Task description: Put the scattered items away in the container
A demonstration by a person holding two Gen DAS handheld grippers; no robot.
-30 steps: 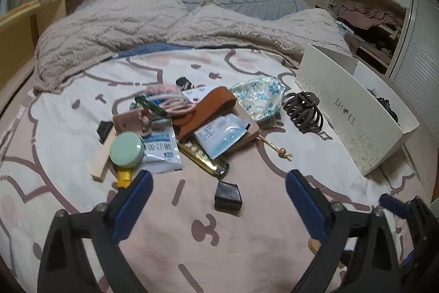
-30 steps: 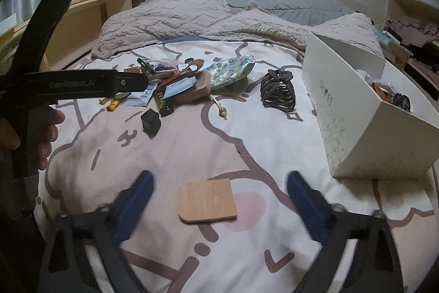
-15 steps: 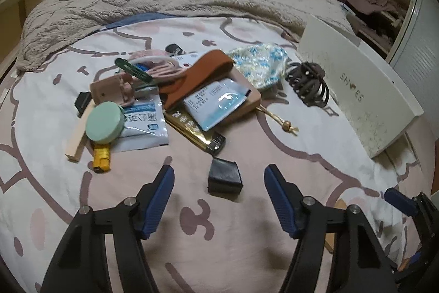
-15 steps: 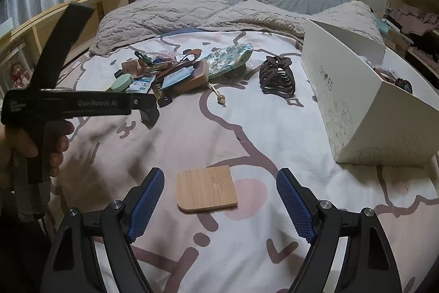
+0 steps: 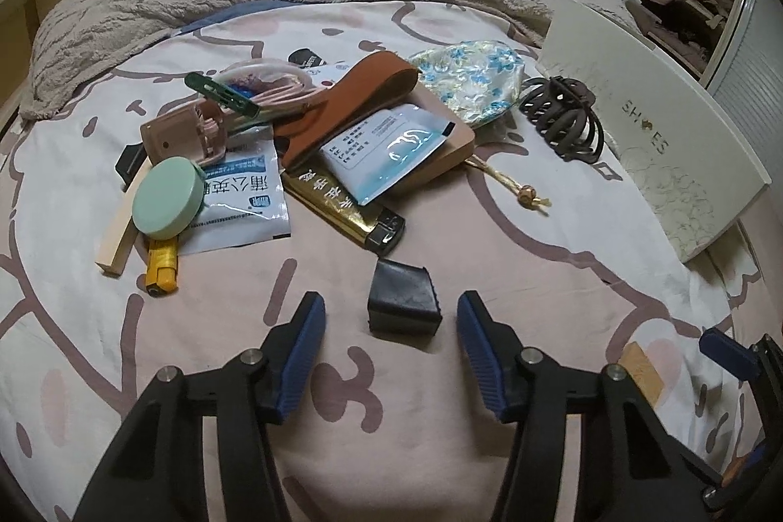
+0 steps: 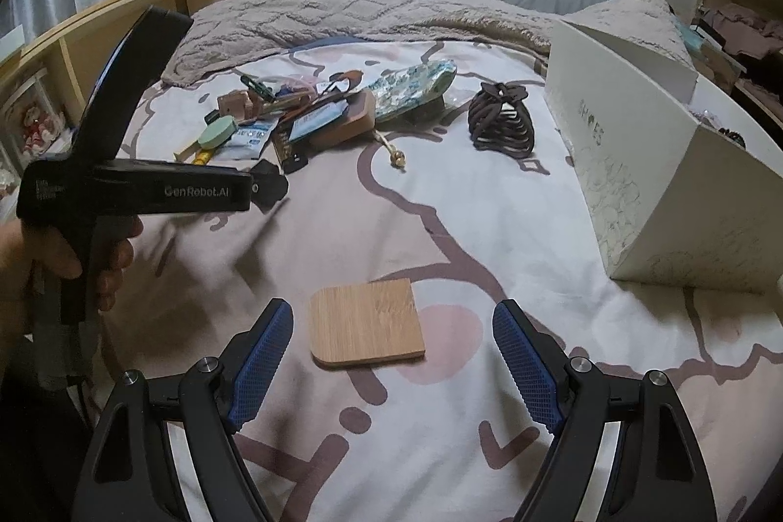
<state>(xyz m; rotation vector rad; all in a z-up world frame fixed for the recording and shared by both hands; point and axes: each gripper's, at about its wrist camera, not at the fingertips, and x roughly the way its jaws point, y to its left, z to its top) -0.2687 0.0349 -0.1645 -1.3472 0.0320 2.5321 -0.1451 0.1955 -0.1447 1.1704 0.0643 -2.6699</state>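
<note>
Starting at our left, the clutter sits in a heap on the printed bedspread (image 5: 244, 375): a pale wooden stick (image 5: 117, 236), a yellow cutter (image 5: 161, 267), a mint round case (image 5: 167, 197) lying on a white sachet (image 5: 244, 204), then a gold tube (image 5: 342, 214) and a brown strap (image 5: 342, 103) over a tan pouch.

Moving right, our left gripper (image 5: 389, 319) points steeply down at a small black cap (image 5: 403, 302) that lies alone, just in front of the heap. The cap sits squarely between the blue pads (image 5: 306, 351), a touch ahead of the tips, with a gap showing on either side. The jaws are closing on it but do not press it yet; nothing is held. The cap is squat, slightly wider across than deep, and its width lies across the jaw line, so we judge that a short push forward and down should seat it.

Further right lie a floral pouch (image 5: 470, 81) and a dark claw clip (image 5: 563, 121), then the white shoe box (image 6: 651, 179), our container, well apart from the cap.

Our right gripper (image 6: 391, 368) hovers with jaws wide and empty over a flat wooden coaster (image 6: 367, 324), which lies between its pads, nearer the left one. The right hand is the nearer to the box.
</note>
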